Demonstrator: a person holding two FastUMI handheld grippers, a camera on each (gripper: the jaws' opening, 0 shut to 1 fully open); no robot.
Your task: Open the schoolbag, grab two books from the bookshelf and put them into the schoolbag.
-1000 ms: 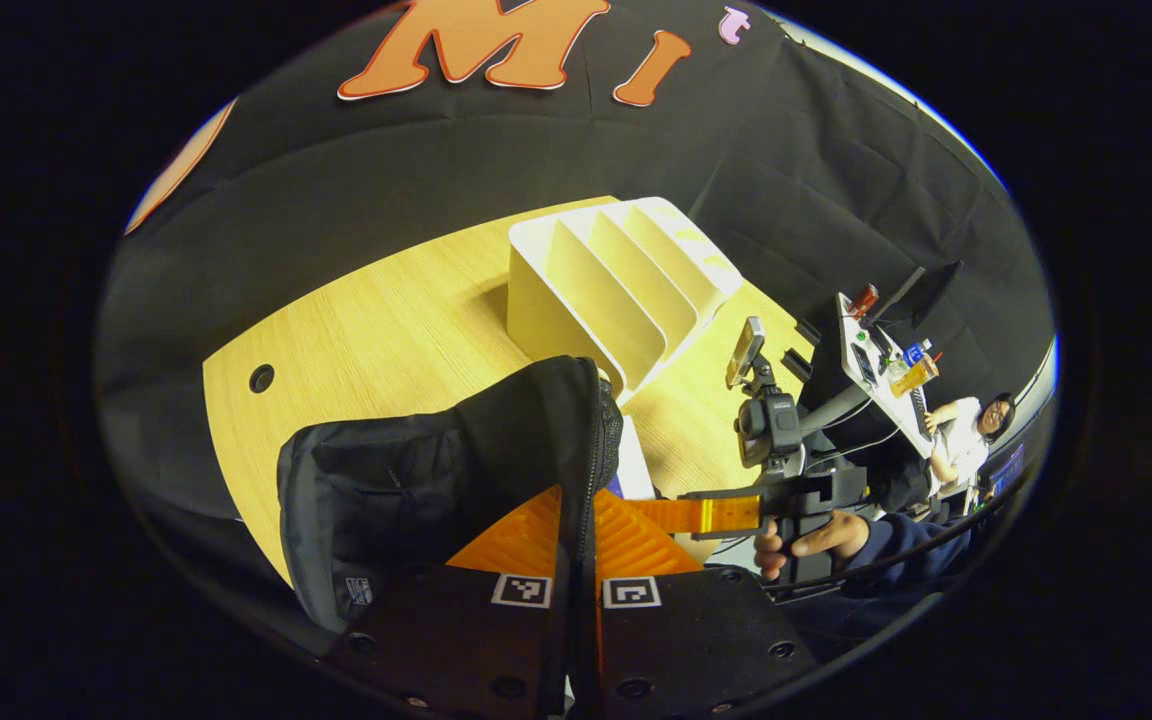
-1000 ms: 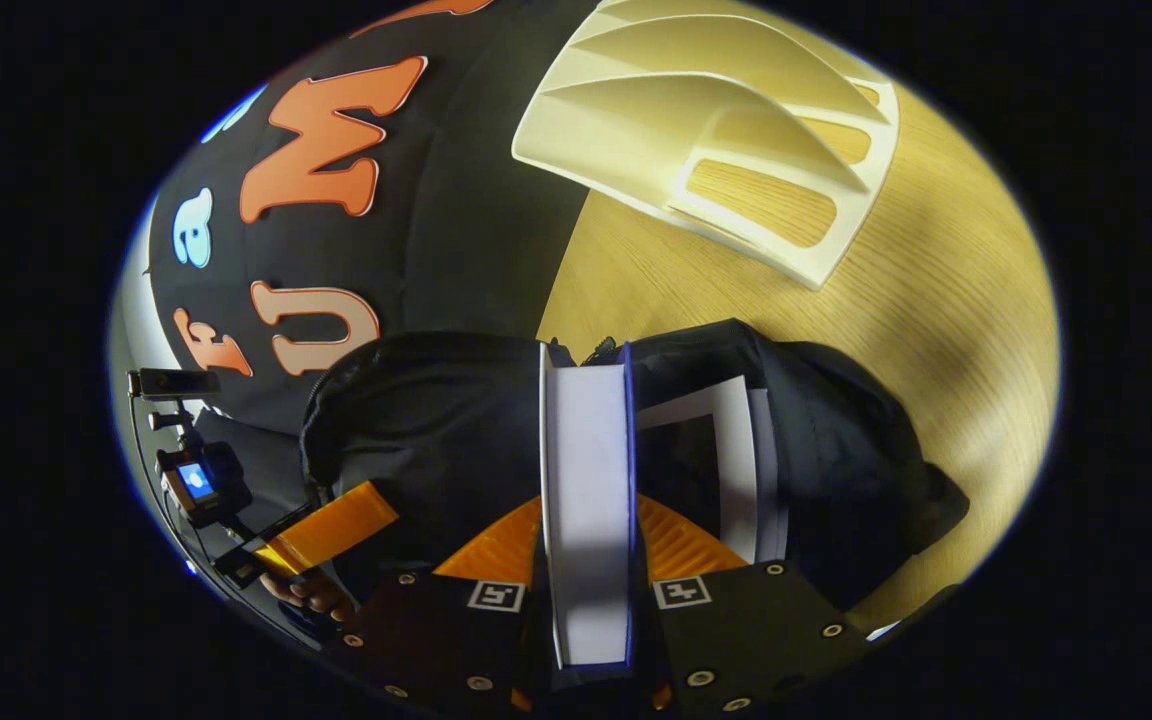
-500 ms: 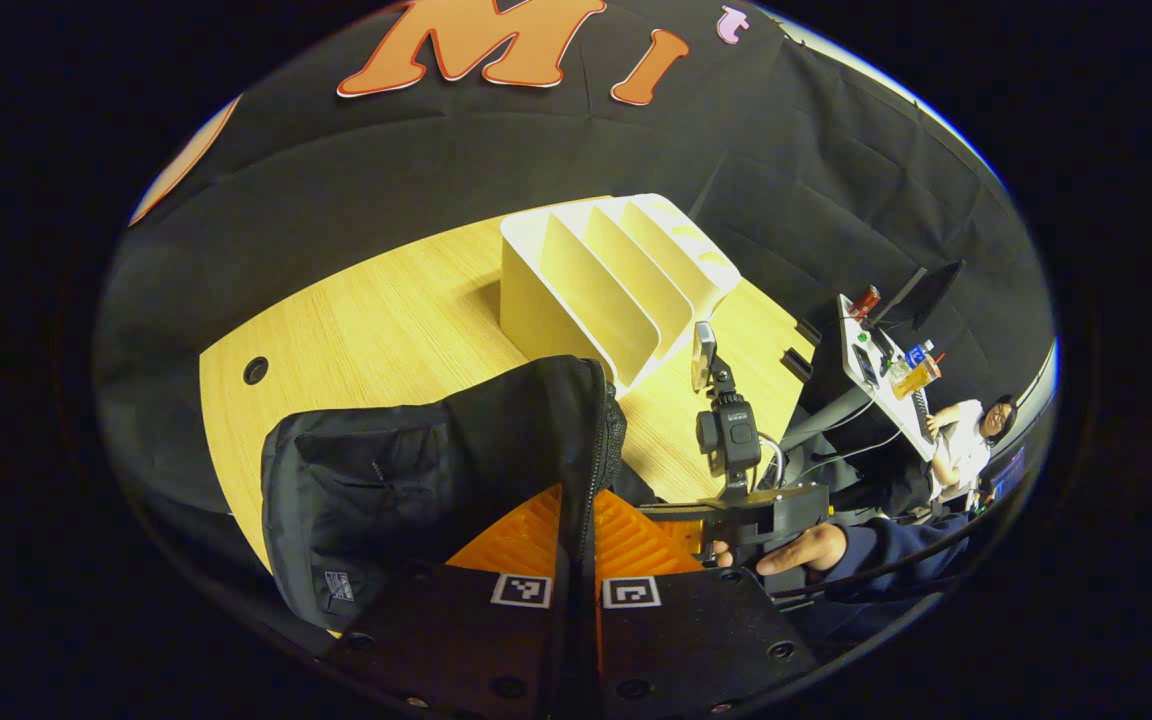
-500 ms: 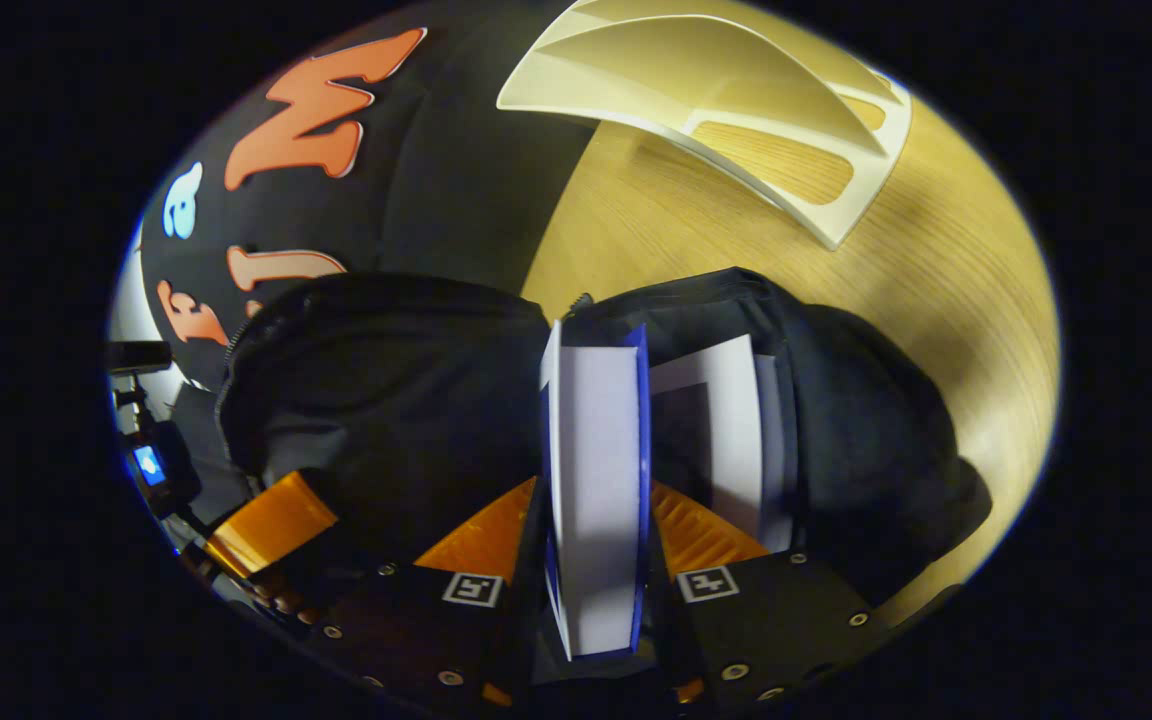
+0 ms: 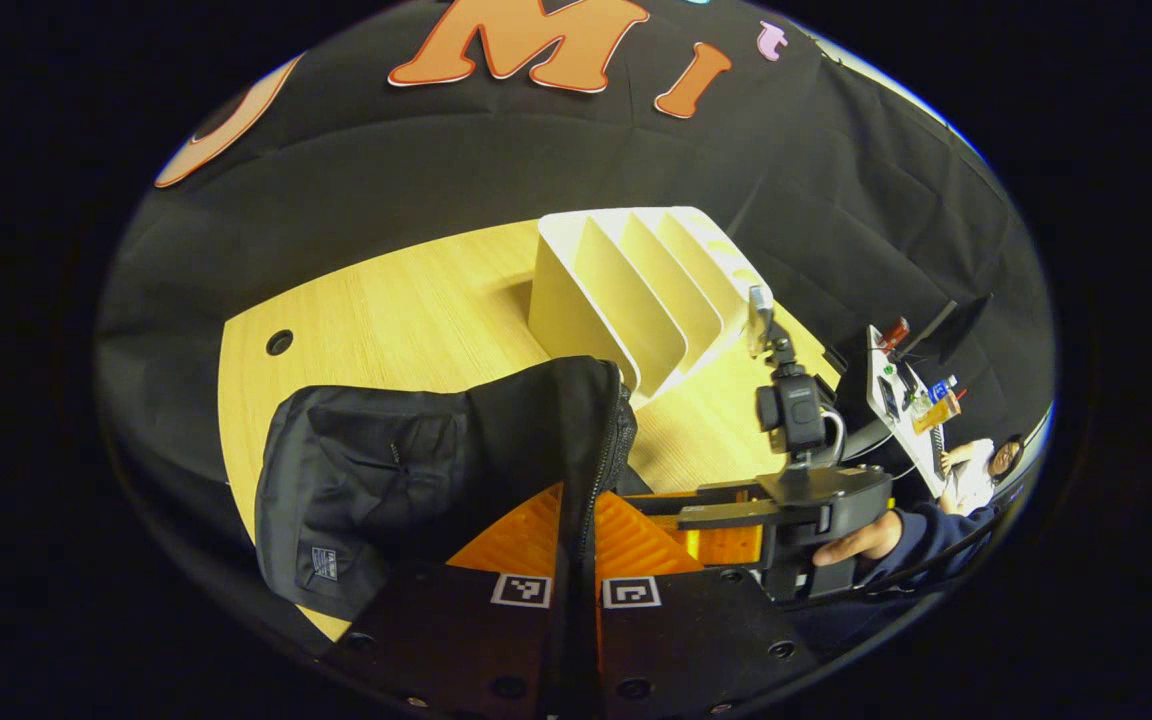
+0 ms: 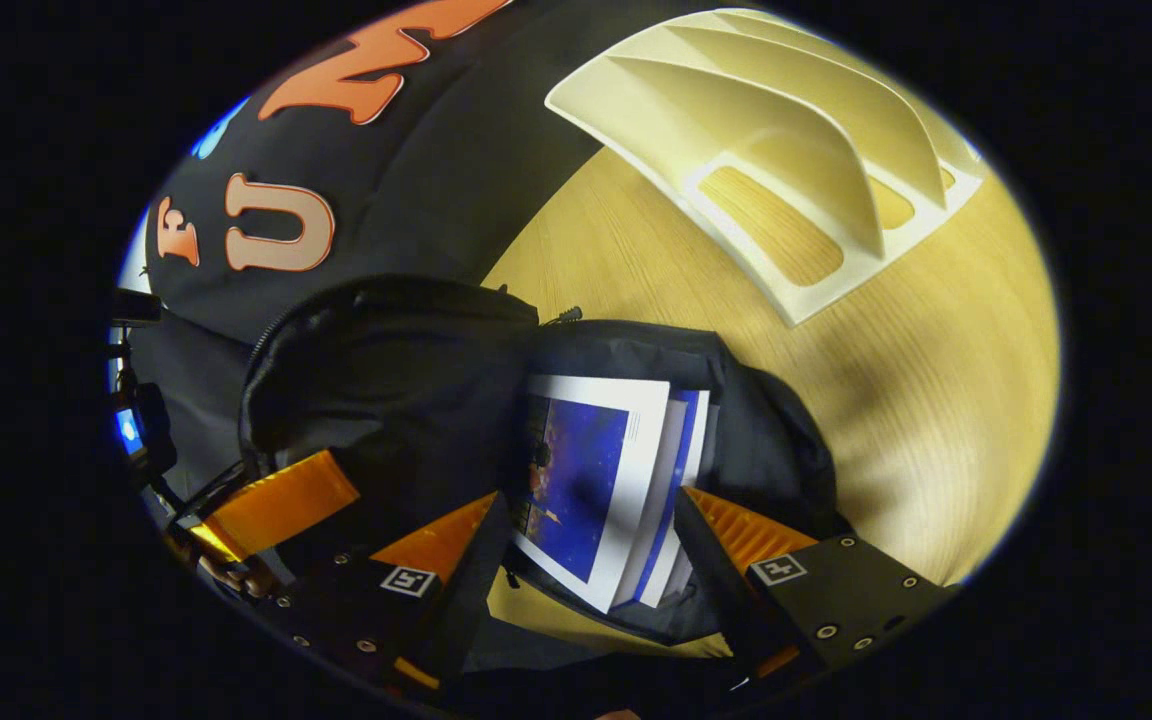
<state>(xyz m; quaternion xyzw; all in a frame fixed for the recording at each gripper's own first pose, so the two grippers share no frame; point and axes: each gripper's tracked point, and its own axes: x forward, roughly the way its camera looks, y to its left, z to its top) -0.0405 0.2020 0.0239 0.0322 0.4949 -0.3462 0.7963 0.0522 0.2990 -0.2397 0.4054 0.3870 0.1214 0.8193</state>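
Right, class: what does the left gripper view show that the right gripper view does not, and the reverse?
Left gripper view: a cable hole in the table, and a hand holding the right hand-held gripper. Right gripper view: two books inside the open schoolbag. Both: the schoolbag, the white bookshelf and the wooden table.

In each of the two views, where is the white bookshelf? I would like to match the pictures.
Left gripper view: the white bookshelf stands on the wooden table, a little above centre, behind the black schoolbag.
Right gripper view: the bookshelf is at the upper right, beyond the schoolbag with the books inside.
Shared landmark: the schoolbag, in front of the bookshelf in both views.
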